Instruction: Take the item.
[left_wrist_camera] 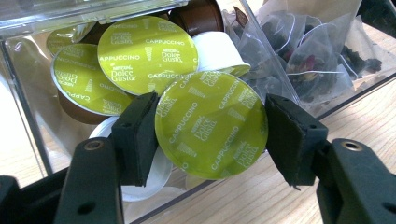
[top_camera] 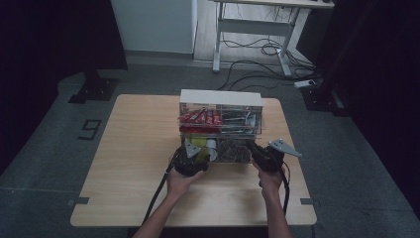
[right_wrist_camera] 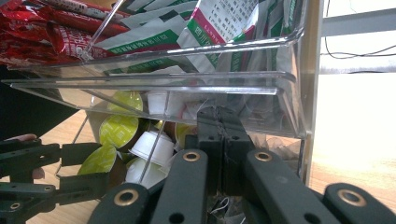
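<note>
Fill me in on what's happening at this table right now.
A person works at a clear two-tier organizer on the wooden table. The left hand-held gripper holds a green-lidded cappuccino capsule between its pads, at the front of the lower compartment of capsules. The right hand-held gripper is shut with nothing visibly between its pads, at the neighbouring compartment of tea bags. Red sachets fill the upper tier's left side.
</note>
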Available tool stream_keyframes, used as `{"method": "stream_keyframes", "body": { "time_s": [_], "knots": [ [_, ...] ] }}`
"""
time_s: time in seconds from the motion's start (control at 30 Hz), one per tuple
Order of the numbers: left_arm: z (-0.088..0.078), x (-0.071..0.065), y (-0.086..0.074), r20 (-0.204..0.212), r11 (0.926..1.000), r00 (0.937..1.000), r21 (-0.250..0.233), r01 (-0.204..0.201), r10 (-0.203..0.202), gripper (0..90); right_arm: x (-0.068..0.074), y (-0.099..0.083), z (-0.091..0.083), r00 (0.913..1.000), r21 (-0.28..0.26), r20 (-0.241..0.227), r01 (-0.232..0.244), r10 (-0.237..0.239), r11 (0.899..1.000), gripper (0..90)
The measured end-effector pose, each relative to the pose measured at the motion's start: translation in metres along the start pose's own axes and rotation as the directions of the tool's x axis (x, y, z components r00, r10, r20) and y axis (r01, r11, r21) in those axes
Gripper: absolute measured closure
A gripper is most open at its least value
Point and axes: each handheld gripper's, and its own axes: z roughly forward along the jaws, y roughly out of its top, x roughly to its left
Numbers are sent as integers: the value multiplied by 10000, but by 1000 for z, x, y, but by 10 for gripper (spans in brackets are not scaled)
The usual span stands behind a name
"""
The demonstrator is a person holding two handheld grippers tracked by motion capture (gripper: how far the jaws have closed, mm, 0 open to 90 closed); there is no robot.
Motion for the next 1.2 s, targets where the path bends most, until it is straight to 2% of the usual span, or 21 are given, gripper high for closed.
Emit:
{"method": "stream_keyframes", "body": {
  "time_s": [0.2, 0.53, 1.2],
  "knots": [
    [-2, 1, 1, 28, 10000, 10000, 34, 55, -55, 381, -1, 0, 0, 10000, -2, -2, 0, 0, 10000, 886],
    [-20, 1, 2, 116, 9987, 9999, -501, 42, -36, 382, 0, 0, 0, 10000, -7, 37, 6, -6, 10000, 886],
    [-43, 9, -1, 220, 9957, 9996, -904, 222, -202, 382, -1, -1, 0, 10000, -13, 31, 1, -1, 10000, 886]
  ]
}}
